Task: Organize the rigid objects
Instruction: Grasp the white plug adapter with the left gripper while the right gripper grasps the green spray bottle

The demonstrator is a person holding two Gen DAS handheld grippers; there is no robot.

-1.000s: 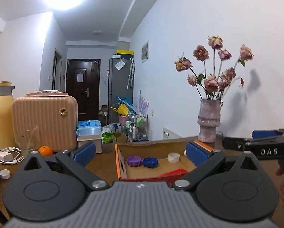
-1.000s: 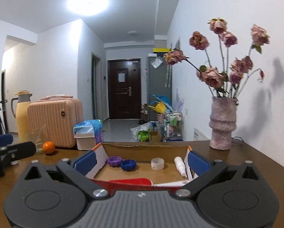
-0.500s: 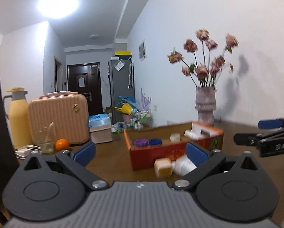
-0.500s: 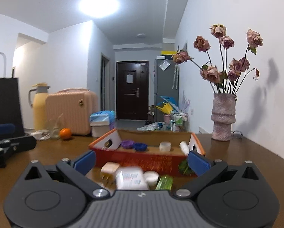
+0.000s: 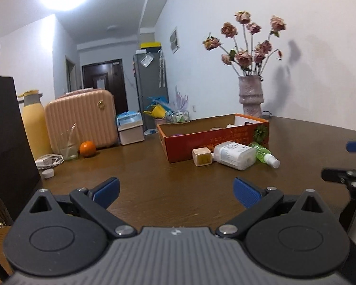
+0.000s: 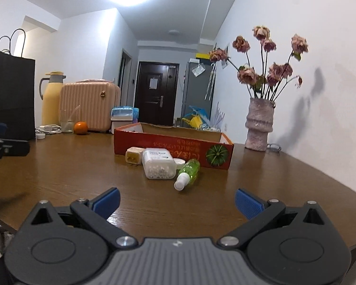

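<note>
Centre frame, on the desk [image 6: 82, 171]: red box [image 6: 173, 142], open-topped. Touching its near wall: beige plug [image 6: 134, 156], clear pill bottle [image 6: 157, 163] on its side, white cap [image 6: 179, 163], green spray bottle [image 6: 188, 173] lying nozzle forward. Lower frame: right tongs [image 6: 177, 200] wide, holding nothing; left tongs [image 5: 175, 191] wide, holding nothing. Right of frame: vase [image 6: 258, 124]. Left of frame: orange [image 6: 80, 127], suitcase [image 6: 90, 105].

Vase [image 6: 259, 125], suitcase [image 6: 90, 105], orange [image 6: 80, 127]

Red box [image 6: 173, 142] — inverted yellow print, unreadable; bottle label [image 6: 157, 153] too blurry.
</note>
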